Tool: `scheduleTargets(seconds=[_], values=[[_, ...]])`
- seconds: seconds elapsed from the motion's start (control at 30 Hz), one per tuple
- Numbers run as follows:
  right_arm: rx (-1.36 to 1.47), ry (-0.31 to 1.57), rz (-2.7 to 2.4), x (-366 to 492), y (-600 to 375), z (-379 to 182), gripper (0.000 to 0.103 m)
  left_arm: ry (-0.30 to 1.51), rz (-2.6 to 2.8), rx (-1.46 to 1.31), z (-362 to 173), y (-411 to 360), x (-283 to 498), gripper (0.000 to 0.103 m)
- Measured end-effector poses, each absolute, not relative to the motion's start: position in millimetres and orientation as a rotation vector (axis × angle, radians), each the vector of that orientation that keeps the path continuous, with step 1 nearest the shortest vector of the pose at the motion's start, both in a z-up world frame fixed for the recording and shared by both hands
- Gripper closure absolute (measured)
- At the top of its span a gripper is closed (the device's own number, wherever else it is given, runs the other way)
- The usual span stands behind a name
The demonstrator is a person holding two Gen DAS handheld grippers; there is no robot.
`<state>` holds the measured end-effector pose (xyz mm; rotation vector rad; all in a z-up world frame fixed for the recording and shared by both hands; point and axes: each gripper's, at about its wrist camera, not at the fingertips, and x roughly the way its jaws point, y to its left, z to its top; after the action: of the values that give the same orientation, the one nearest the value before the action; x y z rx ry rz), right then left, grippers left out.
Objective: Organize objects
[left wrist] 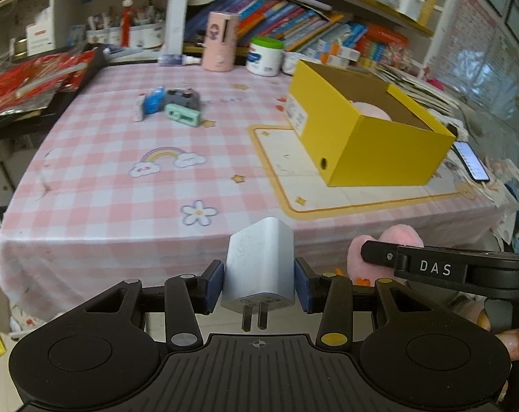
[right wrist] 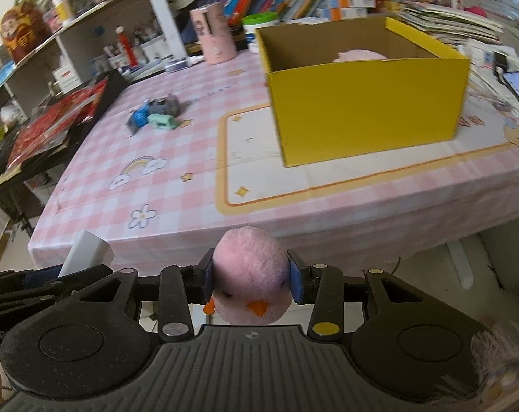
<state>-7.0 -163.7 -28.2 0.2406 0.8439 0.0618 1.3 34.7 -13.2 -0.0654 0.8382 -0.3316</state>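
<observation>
Charger [left wrist: 259,264], a white hard-plastic block with two metal prongs pointing back at the camera, sits clamped between the left gripper's [left wrist: 259,279] blue pads. Chick [right wrist: 250,274], a round pink plush toy with orange beak and foot, is squeezed between the right gripper's [right wrist: 250,279] fingers, its fur bulging slightly around them. Both loads hang off the near edge of the surface [right wrist: 177,206], not yet over the box.

Box [right wrist: 365,110], yellow cardboard with a plain brown inside, stands open at about 1 o'clock on a cream mat; something pink and soft already lies inside it, so I judge the tidying partly done. Both held items have yet to go in.

At 11 o'clock, well apart from the box, a small cluster [left wrist: 170,104] of blue, grey and mint plastic pieces lies on the pink checked cloth, probably left to collect. A phone [left wrist: 472,161] lies just right of the box.
</observation>
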Motion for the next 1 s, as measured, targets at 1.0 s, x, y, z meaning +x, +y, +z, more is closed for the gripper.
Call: scheduleTargets(seconds=[1.0], values=[[0.265, 0.771, -0.094, 12, -260, -10, 0.065, 0.779, -0.506, 0.008, 6, -72, 49, 0.061]])
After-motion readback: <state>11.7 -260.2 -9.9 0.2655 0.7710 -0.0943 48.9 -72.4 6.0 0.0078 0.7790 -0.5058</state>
